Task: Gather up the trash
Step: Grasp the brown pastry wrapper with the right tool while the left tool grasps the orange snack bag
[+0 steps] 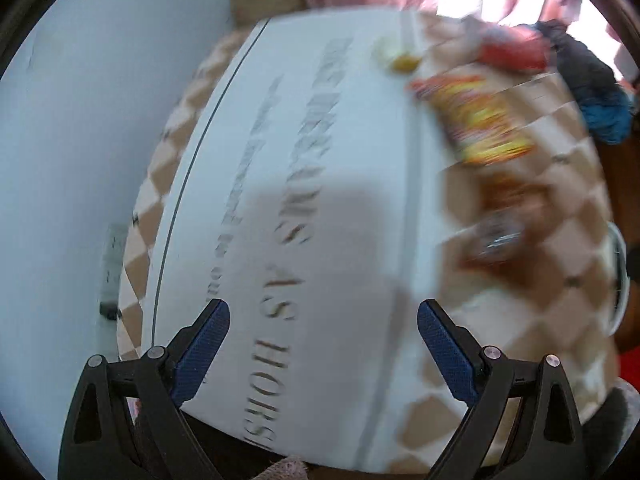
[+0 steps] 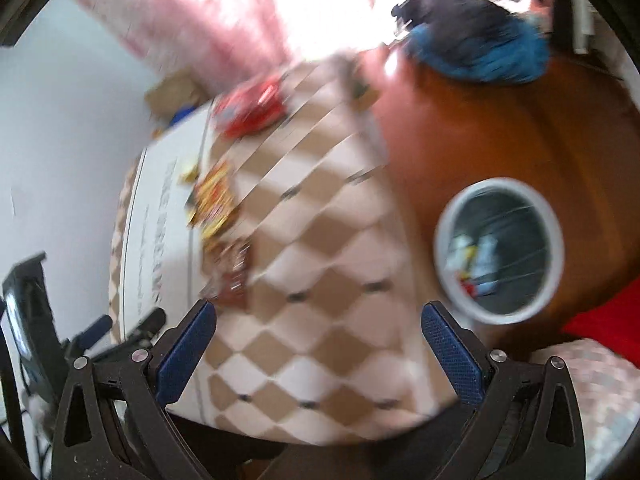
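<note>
Both views are blurred by motion. Several snack wrappers lie on a checkered tablecloth (image 2: 320,272): a red one (image 2: 252,108), a yellow-red one (image 2: 214,204) and a brown one (image 2: 230,276). They also show in the left wrist view, the red one (image 1: 516,50), the yellow-red one (image 1: 476,118) and the brown one (image 1: 500,232). A small yellow scrap (image 1: 402,62) lies on a white printed mat (image 1: 300,200). A white-rimmed bin (image 2: 500,250) holding some trash stands on the brown floor to the right. My left gripper (image 1: 322,320) and right gripper (image 2: 318,320) are open and empty above the table.
A dark and blue cloth pile (image 2: 480,48) lies on the floor beyond the table. Pink curtains (image 2: 192,24) hang at the bright window. A cardboard box (image 1: 268,0) sits behind the table. A pale wall (image 1: 80,140) is on the left. The left gripper's body (image 2: 32,320) shows at the left edge.
</note>
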`<state>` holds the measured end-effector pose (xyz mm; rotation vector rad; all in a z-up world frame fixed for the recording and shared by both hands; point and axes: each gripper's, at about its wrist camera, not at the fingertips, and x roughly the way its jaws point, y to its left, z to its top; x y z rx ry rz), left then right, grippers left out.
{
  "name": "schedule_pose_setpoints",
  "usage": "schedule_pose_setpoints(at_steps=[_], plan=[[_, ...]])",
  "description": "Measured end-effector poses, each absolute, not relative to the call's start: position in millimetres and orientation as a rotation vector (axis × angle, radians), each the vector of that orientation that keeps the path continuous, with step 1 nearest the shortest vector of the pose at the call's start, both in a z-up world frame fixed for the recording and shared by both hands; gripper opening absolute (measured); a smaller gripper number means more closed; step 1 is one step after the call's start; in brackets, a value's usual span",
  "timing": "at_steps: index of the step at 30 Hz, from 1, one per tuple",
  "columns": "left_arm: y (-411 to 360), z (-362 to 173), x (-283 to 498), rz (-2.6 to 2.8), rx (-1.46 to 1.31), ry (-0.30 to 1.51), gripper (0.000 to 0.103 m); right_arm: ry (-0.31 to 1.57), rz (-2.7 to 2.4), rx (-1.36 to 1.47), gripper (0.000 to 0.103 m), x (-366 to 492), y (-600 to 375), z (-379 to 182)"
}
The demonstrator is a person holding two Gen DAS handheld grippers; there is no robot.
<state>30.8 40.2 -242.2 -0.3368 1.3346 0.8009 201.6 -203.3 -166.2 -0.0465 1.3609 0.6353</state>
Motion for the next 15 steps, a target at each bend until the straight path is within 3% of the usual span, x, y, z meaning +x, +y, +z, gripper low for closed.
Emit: schedule_pose_setpoints(at_steps=[10,15], plan=[[80,-278,5,0.824,-0.436,1.371,0.096,1.450,0.593,-0.224,0.102,177,-67,-259],[87,-276,9,0.803,-0.437,1.356,0.096,1.385,0.574,-0.375,0.089,168,-42,-272]])
